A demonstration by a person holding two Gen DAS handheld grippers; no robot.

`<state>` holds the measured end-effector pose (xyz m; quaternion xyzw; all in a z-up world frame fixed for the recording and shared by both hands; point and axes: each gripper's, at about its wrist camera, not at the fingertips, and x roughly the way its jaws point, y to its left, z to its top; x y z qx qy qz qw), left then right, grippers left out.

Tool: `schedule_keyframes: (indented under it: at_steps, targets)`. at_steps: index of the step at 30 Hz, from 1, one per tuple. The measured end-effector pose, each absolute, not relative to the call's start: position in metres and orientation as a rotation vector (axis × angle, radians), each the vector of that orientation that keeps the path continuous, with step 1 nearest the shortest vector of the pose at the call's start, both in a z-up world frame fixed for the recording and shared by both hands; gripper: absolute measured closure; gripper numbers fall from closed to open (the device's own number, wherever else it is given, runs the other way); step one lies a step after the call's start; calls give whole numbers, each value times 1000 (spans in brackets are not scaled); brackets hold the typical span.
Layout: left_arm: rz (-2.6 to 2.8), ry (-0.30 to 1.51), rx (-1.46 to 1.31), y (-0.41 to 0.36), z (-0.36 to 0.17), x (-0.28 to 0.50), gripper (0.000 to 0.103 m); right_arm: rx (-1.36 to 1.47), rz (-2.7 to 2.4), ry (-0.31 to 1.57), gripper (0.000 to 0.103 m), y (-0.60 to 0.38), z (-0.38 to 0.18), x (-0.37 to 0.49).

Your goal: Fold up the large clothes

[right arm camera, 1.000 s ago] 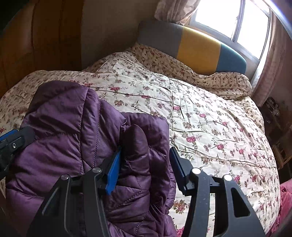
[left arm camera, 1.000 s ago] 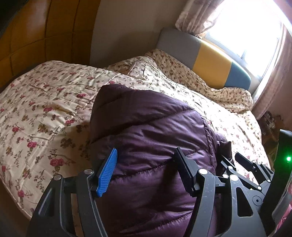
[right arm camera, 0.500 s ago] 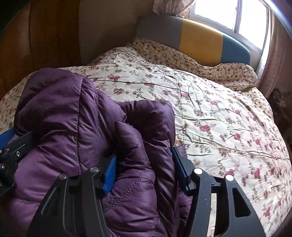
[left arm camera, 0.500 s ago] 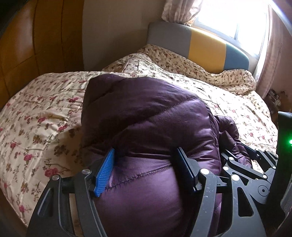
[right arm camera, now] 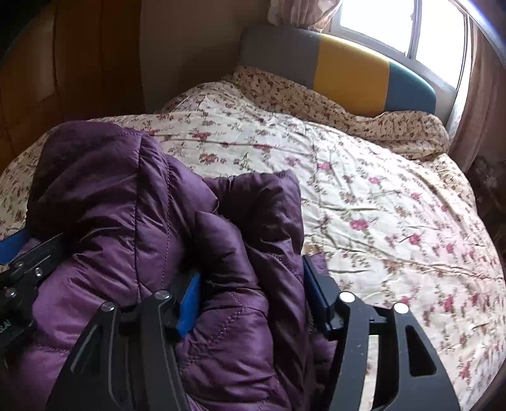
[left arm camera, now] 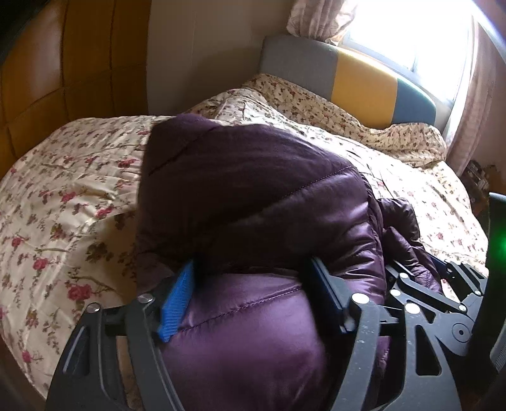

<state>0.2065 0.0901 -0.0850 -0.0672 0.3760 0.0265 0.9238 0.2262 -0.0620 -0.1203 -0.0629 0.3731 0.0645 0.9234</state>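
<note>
A puffy purple quilted jacket [left arm camera: 253,189] lies bunched on the flowered quilt [left arm camera: 63,205] of a bed. My left gripper [left arm camera: 253,284] straddles a thick fold at the jacket's near edge. Its jaws are opening, and the padding still bulges against both pads. In the right wrist view the jacket [right arm camera: 110,196] fills the left half. My right gripper [right arm camera: 249,284] holds another bunched fold beside it, jaws also opening, with fabric touching both pads. The two grippers sit side by side, each showing at the edge of the other's view.
The quilt [right arm camera: 379,205] stretches bare to the right and far side. A grey, yellow and blue headboard [right arm camera: 348,63] stands under a bright window [right arm camera: 395,25] with curtains [left arm camera: 474,110]. Brown wooden panels [left arm camera: 47,63] line the left wall. Clutter sits beyond the bed's right edge.
Both grippers have sunk with the jacket, which now rests lower on the quilt. The gap between each pair of pads has widened around the folds.
</note>
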Motion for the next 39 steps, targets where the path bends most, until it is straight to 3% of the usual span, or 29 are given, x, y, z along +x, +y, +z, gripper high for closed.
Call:
schedule_keyframes:
  at_steps: [2, 20, 39]
  targets:
    - [73, 756, -151, 95, -74, 199, 17, -131, 133, 755, 29, -64, -113, 219]
    - [147, 657, -182, 107, -38, 102, 8, -111, 183, 703, 24, -66, -66, 122]
    - [223, 665, -152, 85, -43, 50, 4, -100, 170, 732, 7, -83, -67, 63]
